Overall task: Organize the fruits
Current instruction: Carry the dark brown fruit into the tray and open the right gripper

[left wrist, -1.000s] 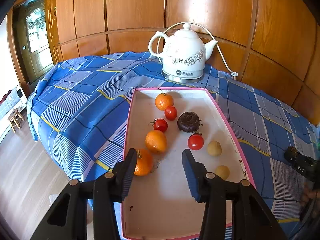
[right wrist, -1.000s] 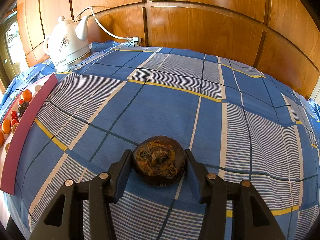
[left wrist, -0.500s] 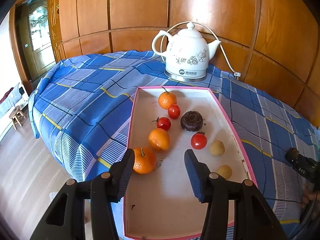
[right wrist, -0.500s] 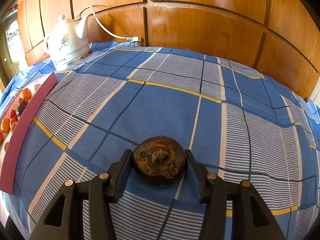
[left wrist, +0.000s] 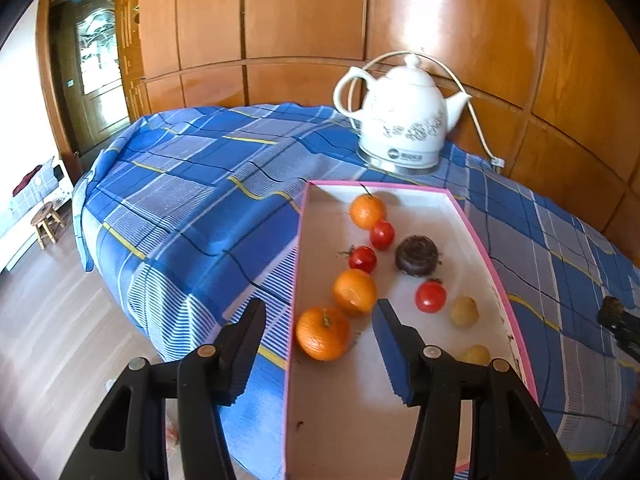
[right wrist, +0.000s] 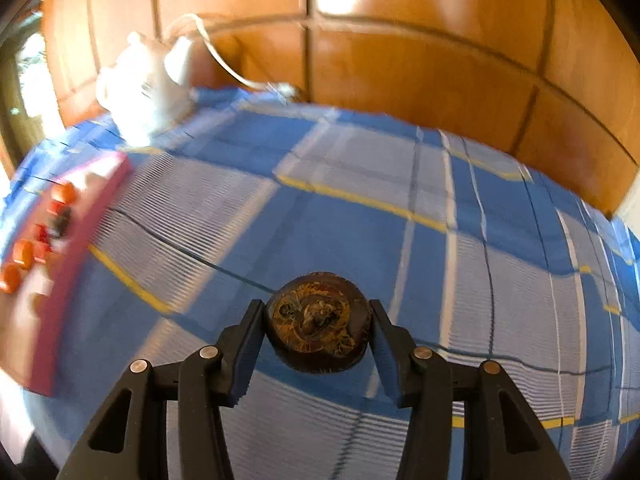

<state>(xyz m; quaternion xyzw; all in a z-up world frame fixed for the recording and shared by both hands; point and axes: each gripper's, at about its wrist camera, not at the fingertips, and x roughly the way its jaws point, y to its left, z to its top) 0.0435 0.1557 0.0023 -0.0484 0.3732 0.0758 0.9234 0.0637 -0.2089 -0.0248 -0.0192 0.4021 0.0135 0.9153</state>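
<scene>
A pink-rimmed tray (left wrist: 492, 264) on the blue plaid cloth holds three oranges, the nearest (left wrist: 322, 334) by its left wall, three red tomatoes (left wrist: 430, 297), a dark round fruit (left wrist: 418, 256) and two small tan fruits (left wrist: 464, 312). My left gripper (left wrist: 318, 350) is open and empty above the tray's near left part, around the nearest orange. My right gripper (right wrist: 318, 326) is shut on a second dark brown round fruit (right wrist: 318, 322) and holds it above the cloth, right of the tray (right wrist: 68, 280).
A white ceramic kettle (left wrist: 400, 124) with a cord stands behind the tray, against the wood-panelled wall. The table's edge drops to a wooden floor on the left. A small stool (left wrist: 48, 224) stands far left.
My right gripper has lifted the dark fruit off the cloth and swings toward the tray; its view is blurred. My left gripper has drifted left and back over the tray's left wall.
</scene>
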